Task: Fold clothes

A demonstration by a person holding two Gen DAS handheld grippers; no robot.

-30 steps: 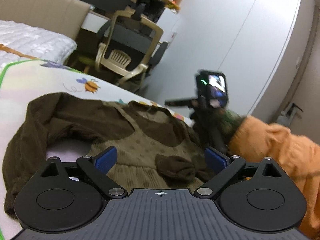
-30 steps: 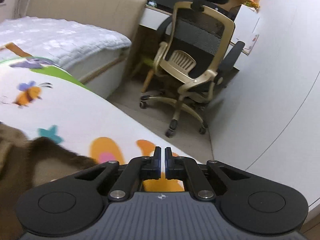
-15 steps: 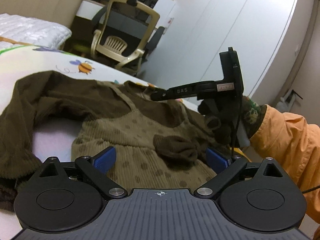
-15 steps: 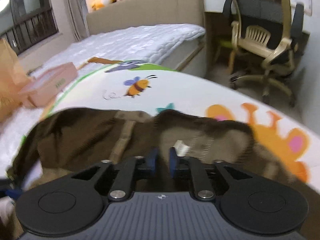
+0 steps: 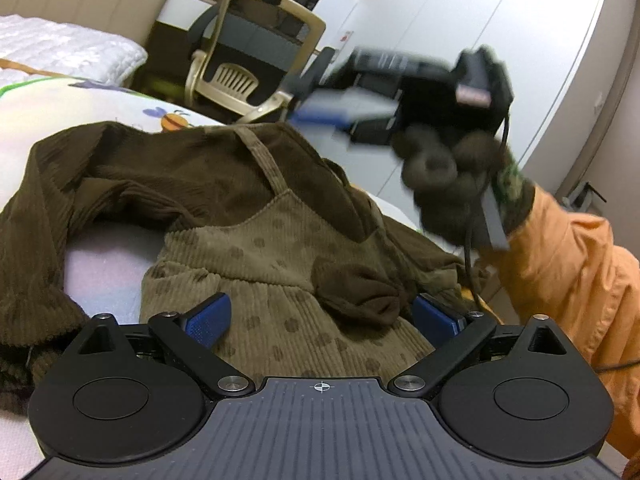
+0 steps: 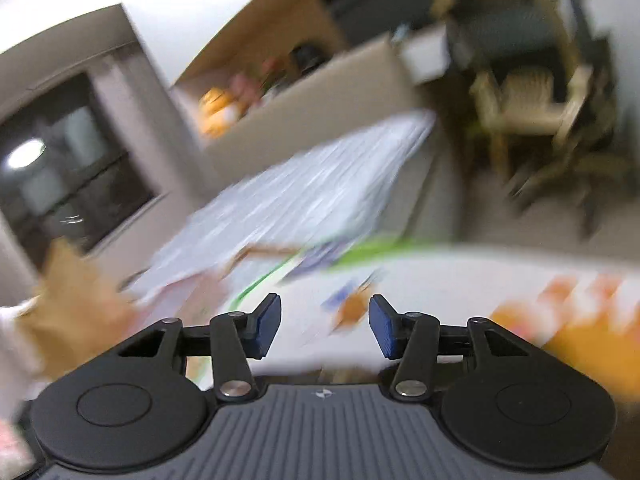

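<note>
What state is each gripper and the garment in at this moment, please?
Left gripper: open, fingers either side of the dress, gripping nothing.
Right gripper: open, empty, raised off the bed; view blurred.
Brown dress: unfolded, rumpled, sleeve cuff lying across its front.

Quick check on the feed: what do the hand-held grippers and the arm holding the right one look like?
Both the left hand-held gripper and the right hand-held gripper have ribbed dark grey bodies, round black discs, black linkages with silver pins and blue pads. A white crosshair marks each body. The right hand wears a dark glove and an orange sleeve; a black cable hangs below.
</note>
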